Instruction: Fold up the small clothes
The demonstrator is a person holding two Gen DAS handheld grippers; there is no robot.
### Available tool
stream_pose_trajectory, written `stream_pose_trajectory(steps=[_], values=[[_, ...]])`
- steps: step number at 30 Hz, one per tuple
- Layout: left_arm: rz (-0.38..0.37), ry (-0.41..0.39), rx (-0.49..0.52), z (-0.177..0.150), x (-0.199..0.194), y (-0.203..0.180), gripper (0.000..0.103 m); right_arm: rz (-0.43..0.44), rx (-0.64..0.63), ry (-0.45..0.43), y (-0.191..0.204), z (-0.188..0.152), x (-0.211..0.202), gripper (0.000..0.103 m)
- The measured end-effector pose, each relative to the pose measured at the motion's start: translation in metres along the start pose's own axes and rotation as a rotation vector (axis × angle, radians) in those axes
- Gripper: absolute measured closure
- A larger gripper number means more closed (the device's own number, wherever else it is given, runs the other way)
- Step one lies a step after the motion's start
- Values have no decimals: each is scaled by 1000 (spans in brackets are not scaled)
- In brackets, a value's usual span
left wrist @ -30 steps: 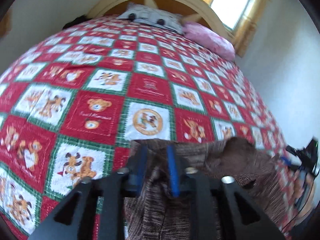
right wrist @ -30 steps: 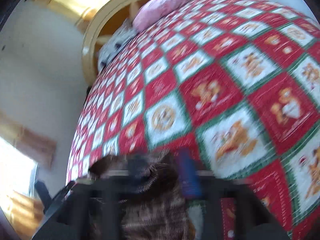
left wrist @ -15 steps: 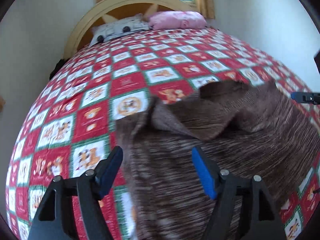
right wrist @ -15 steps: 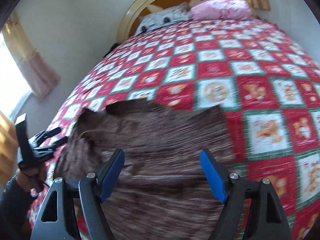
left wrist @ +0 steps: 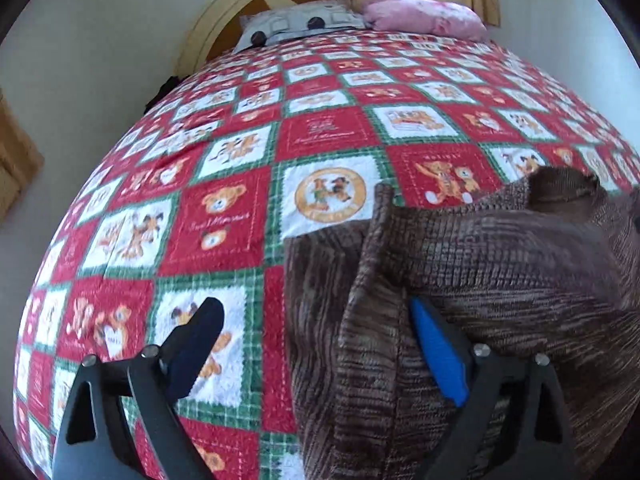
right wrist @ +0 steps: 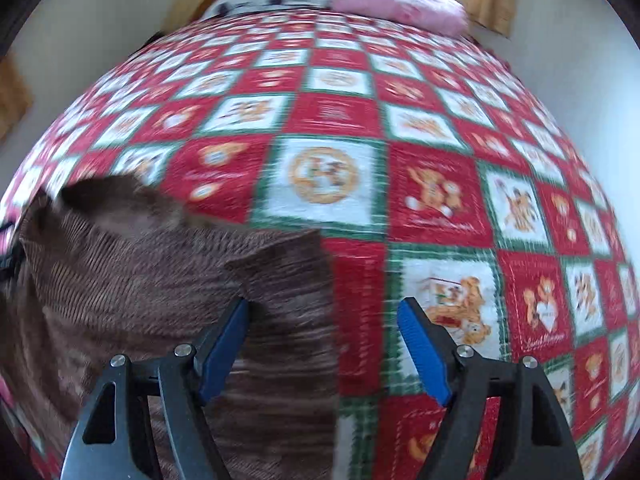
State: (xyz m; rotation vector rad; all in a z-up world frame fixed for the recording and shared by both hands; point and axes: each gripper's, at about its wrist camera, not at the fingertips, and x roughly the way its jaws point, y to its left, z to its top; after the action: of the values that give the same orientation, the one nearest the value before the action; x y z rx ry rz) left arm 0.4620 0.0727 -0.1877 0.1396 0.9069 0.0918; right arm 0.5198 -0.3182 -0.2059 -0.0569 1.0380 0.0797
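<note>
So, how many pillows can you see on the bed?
2, both at the headboard end: a grey patterned pillow on the left and a pink pillow touching it on the right. Others may be hidden.

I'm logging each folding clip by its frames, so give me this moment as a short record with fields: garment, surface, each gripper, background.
garment: brown knit garment, partly folded over itself, lying on the bed
surface: red, white and green teddy-bear quilt
left gripper: open, straddling the garment's left edge
right gripper: open, straddling the garment's right edge
background: pink pillow, grey patterned pillow, arched wooden headboard
</note>
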Motion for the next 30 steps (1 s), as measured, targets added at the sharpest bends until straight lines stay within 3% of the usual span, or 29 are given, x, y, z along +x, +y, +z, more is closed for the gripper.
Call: stream_pose_trajectory(steps=[4,8,13,17,22,23,27,29,30], values=[[17,-39,-25,-20,-13,3,6,-22,33,-68,2,-1,-19,26],[23,-53,-51,-37,-31,6,6,156,-48,-122,43,-10,-53,26],[27,-70,-100,-53,-42,19,7,327,-187,-92,113,-20,-65,26],[-13,-90,-179,-60,-51,34,10,366,-206,-67,151,-18,-53,26],[-75,-151,-104,-37,-60,26,30,346,-171,-75,171,-20,-48,26],[-104,-151,-82,-32,-58,21,40,356,-166,-83,172,-23,-51,26],[-136,-79,-27,-7,-25,2,74,338,-164,-95,163,-29,-55,26],[-167,-32,-31,3,-7,-1,75,303,-140,-99,146,-28,-55,26],[-181,-24,-36,7,0,-3,83,286,-113,-96,132,-27,-53,26]])
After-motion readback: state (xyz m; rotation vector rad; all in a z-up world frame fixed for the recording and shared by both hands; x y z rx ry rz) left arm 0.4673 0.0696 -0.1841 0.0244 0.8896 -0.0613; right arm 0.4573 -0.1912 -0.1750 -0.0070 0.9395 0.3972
